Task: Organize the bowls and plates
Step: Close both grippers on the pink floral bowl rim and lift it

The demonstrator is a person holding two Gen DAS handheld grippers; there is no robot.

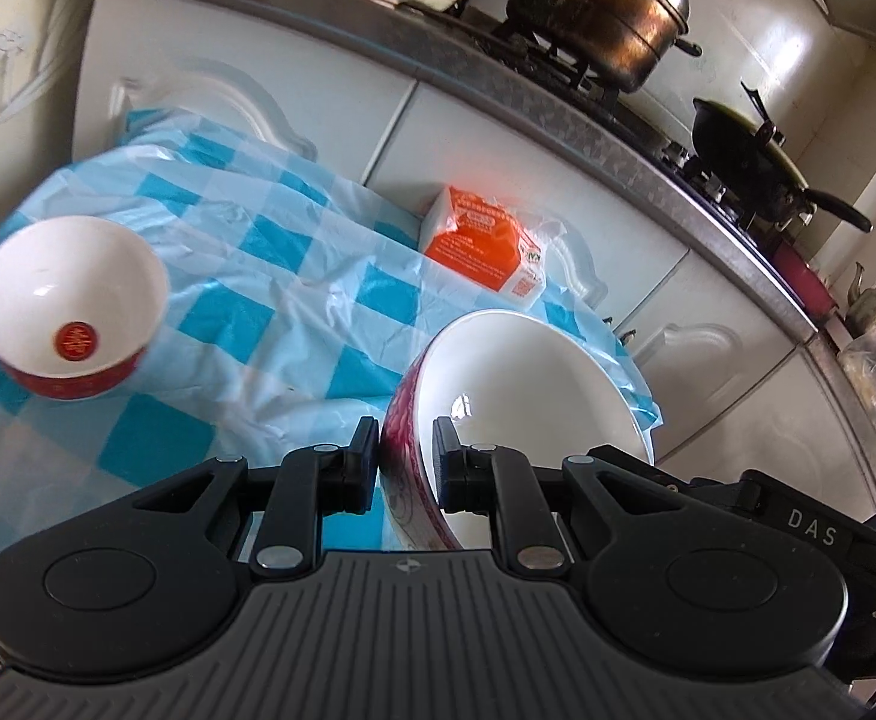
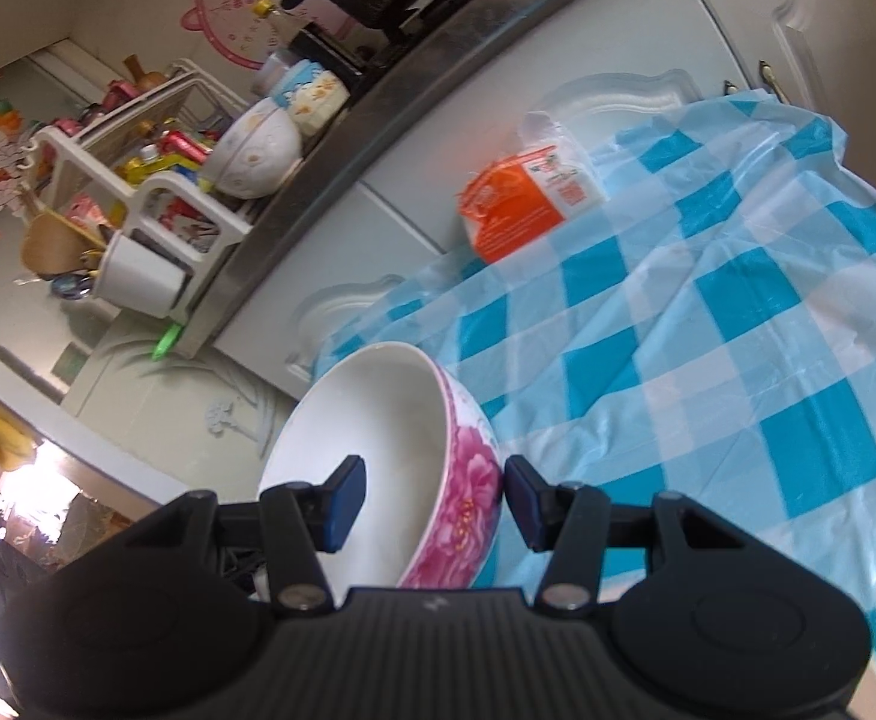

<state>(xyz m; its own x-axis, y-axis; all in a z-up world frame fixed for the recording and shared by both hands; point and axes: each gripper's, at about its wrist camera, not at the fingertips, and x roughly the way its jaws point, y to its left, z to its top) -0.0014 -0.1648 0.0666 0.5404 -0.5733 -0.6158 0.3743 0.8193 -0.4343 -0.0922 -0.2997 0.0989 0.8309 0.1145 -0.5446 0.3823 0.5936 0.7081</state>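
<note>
My left gripper [image 1: 405,462] is shut on the near rim of a large bowl [image 1: 534,384], white inside with a pink flower pattern outside, held tilted above the blue-checked tablecloth [image 1: 294,300]. My right gripper [image 2: 432,501] straddles the rim of the same kind of pink-flowered bowl [image 2: 390,420], one finger inside and one outside; the jaws stand a little apart from the wall. A small red bowl [image 1: 72,306], white inside with a red emblem, sits on the cloth at the left.
An orange-and-white packet [image 1: 486,246] lies at the table's far edge against white cabinets [image 1: 342,102]; it also shows in the right wrist view [image 2: 528,204]. A steel counter [image 1: 618,138] above holds a pot [image 1: 606,6], a wok [image 1: 756,162], white bowls [image 2: 258,150] and a dish rack [image 2: 138,204].
</note>
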